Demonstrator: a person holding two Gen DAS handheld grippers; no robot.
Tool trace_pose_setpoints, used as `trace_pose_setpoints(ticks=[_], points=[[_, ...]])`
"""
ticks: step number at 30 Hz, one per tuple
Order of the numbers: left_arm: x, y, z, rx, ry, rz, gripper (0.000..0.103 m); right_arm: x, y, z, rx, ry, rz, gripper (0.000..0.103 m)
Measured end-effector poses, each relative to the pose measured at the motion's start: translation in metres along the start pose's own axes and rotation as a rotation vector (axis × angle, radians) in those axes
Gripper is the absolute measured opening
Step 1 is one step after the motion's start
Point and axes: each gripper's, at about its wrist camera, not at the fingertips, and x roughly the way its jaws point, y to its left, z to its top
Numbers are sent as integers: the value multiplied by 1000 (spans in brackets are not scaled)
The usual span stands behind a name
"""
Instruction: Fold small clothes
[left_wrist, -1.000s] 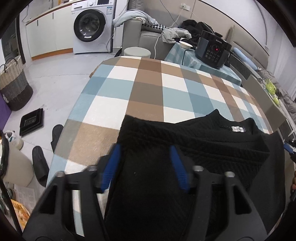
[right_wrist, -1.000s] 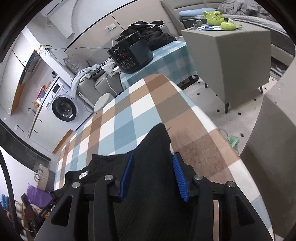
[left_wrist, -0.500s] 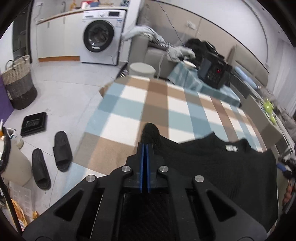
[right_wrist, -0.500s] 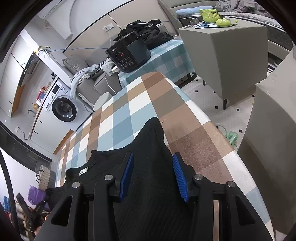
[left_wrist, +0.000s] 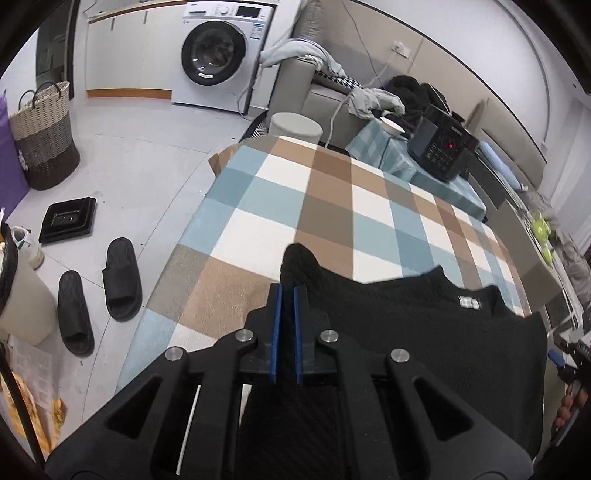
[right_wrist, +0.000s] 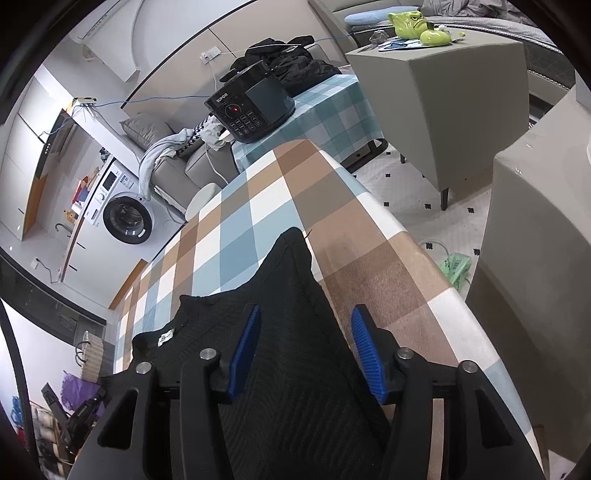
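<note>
So there's a black knit sweater (left_wrist: 424, 332) spread on the near part of a bench (left_wrist: 332, 206) covered in a blue, brown and white checked cloth. Neckline with its little white label (left_wrist: 468, 302) faces the far side.

The left gripper (left_wrist: 287, 325) has its blue pads almost together with just a thin slit between them, and they're easing apart right now. The sweater's left shoulder corner pokes up as a bump just beyond the tips, and the fabric runs in between the pads, so it looks pinched there.

The right gripper (right_wrist: 304, 347) is over the sweater's right sleeve, jaws well apart and opening. The cloth lies flat between the pads and isn't touching either one, so it's released.

Background stuff: a washing machine (left_wrist: 218, 51) at the far left, a woven basket (left_wrist: 44, 133) and a pair of black slippers (left_wrist: 99, 291) on the floor, and a black cooker (right_wrist: 251, 107) on a smaller checked table beyond the bench.
</note>
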Motion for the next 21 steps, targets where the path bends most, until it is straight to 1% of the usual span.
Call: trace_pose_setpoints(ticks=[1, 2, 3, 4, 5, 8, 10, 11, 12, 14, 15, 16, 17, 21], points=[[0, -1, -2, 7, 14, -1, 23, 0, 0, -1, -7, 5, 0, 53], [0, -3, -3, 9, 23, 1, 40, 2, 0, -1, -18, 13, -6, 53], [-1, -3, -5, 12, 22, 7, 46, 4, 0, -2, -21, 19, -10, 53], [0, -4, -7, 16, 20, 12, 49, 7, 0, -2, -22, 26, -9, 53], [1, -4, -8, 19, 22, 19, 49, 11, 1, -1, -23, 37, -1, 53], [10, -3, -11, 10, 67, 17, 49, 21, 2, 0, -28, 47, -5, 53], [13, -3, -13, 10, 70, 14, 49, 30, 5, 2, -42, 51, -16, 53], [14, -3, -13, 13, 62, 15, 48, 36, 7, 4, -52, 52, -22, 52], [15, -3, -13, 18, 50, 9, 45, 39, 8, 4, -56, 48, -26, 52], [16, -2, -13, 19, 37, -8, 12, 43, 11, 5, -84, 29, -38, 22], [16, -2, -12, 21, 38, -17, 9, 43, 15, 5, -112, 13, -38, 20], [16, -2, -11, 20, 30, -16, 4, 43, 16, 5, -123, 4, -39, 14], [14, -2, -11, 18, 14, -13, 1, 40, 18, 4, -131, -16, -33, 11], [-1, 1, -6, -12, -39, -23, 1, 16, 29, 5, -180, -106, 2, 7]])
